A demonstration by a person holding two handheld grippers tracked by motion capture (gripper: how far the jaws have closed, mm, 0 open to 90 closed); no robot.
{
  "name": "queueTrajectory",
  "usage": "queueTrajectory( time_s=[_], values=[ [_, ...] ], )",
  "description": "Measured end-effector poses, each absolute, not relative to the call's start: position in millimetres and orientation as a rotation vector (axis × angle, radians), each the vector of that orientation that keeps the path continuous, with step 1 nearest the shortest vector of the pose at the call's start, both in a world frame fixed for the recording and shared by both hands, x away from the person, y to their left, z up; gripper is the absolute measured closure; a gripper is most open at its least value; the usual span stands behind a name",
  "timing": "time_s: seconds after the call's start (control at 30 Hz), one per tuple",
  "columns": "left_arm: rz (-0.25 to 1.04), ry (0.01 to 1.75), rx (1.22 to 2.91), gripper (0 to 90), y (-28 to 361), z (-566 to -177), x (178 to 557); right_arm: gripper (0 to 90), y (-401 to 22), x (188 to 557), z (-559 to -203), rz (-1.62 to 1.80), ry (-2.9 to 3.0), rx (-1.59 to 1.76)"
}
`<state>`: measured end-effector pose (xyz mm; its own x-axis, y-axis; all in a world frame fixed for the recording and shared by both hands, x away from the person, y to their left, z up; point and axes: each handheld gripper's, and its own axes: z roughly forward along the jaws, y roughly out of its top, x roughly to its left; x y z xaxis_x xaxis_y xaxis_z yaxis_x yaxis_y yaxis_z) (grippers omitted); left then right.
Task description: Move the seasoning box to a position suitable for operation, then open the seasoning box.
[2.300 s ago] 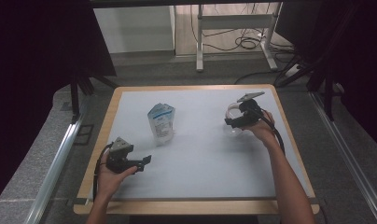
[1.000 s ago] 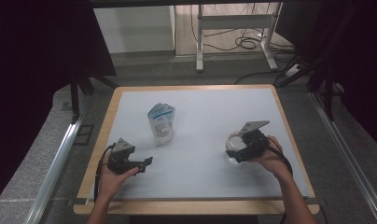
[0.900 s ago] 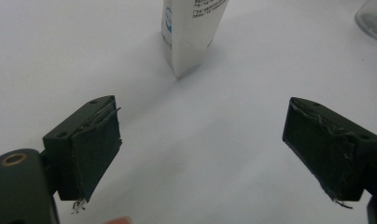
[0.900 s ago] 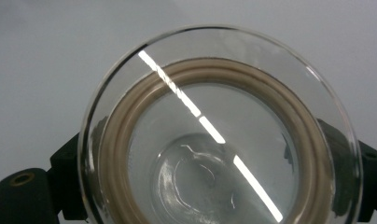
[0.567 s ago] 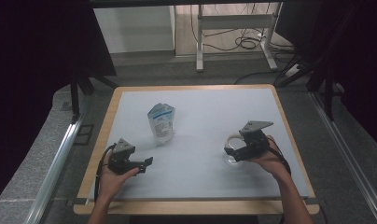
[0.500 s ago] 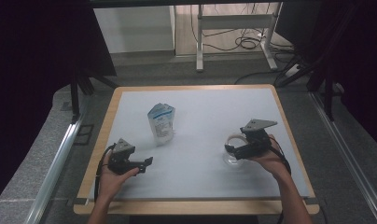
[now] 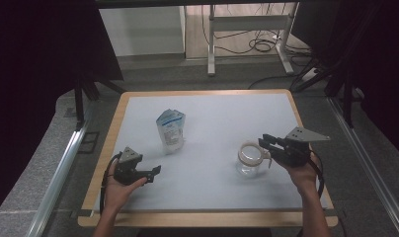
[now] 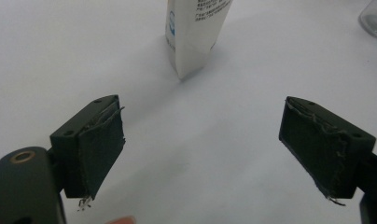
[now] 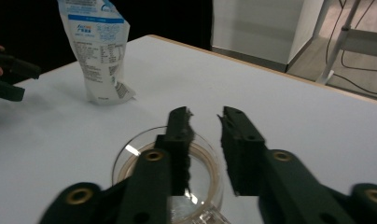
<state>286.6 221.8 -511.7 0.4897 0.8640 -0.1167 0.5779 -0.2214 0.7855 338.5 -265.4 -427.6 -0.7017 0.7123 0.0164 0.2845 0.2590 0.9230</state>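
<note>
Left gripper (image 7: 155,172) low over near left of table (image 7: 217,106), jaws wide apart, nothing between; same in left gripper view (image 8: 203,151). Right gripper (image 7: 264,143) at near right, just above and beside glass jar (image 7: 250,159). Jaws just closed in, now a narrow gap apart with nothing between the pads (image 9: 181,149); right gripper view (image 9: 205,140) looks down past them into the jar's open mouth (image 9: 130,158). Jar upright on table, not gripped. Farther back, left of centre: white and blue pouch (image 7: 170,130), standing upright, well apart from jar.
</note>
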Motion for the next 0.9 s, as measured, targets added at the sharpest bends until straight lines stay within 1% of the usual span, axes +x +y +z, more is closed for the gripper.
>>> queueTrajectory(
  time_s=[0.13, 0.23, 0.5, 0.63, 0.83, 0.9],
  values=[
    [0.447, 1.185, 1.911, 13.8, 220, -510, 286, 86.4, -270, 340, -433, 1.435, 2.133, 0.948],
    [0.449, 1.167, 1.902, 14.5, 218, -507, 286, 89.7, -270, 338, -435, 1.409, 2.141, 0.946],
    [0.443, 1.132, 1.890, 15.5, 214, -501, 288, 90.0, -274, 324, -436, 1.345, 2.130, 0.952],
    [0.441, 1.113, 1.889, 17.9, 212, -499, 289, 90.0, -280, 319, -439, 1.331, 2.122, 0.974],
    [0.449, 1.106, 1.886, 18.9, 209, -497, 288, 90.0, -283, 321, -443, 1.320, 2.121, 0.999],
    [0.442, 1.096, 1.884, 21.1, 208, -496, 288, 90.0, -283, 322, -445, 1.314, 2.124, 1.001]
  ],
)
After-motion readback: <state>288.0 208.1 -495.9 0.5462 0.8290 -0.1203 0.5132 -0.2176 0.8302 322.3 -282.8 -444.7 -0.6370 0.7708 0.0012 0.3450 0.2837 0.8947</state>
